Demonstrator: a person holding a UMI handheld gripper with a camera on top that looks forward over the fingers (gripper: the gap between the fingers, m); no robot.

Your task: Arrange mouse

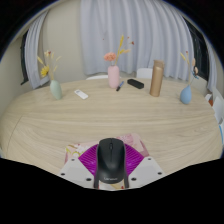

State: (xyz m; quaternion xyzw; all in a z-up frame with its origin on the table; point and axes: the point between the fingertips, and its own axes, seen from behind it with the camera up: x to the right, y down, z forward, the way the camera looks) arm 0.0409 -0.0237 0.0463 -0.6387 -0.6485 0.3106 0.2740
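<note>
A black computer mouse (110, 160) sits between my two fingers, its front end pointing away over the light wooden table (60, 125). The magenta pads (91, 158) press against both its sides, so my gripper (110, 163) is shut on the mouse. The mouse's rear end with its maker's lettering lies nearest the camera. I cannot tell whether the mouse rests on the table or is held just above it.
Along the table's far edge stand a blue vase with flowers (56, 89), a pink vase with flowers (114, 76), a tan cylinder (157, 79) and a blue vase (186, 94). A white flat object (81, 95) and a dark remote (135, 84) lie there. Curtains hang behind.
</note>
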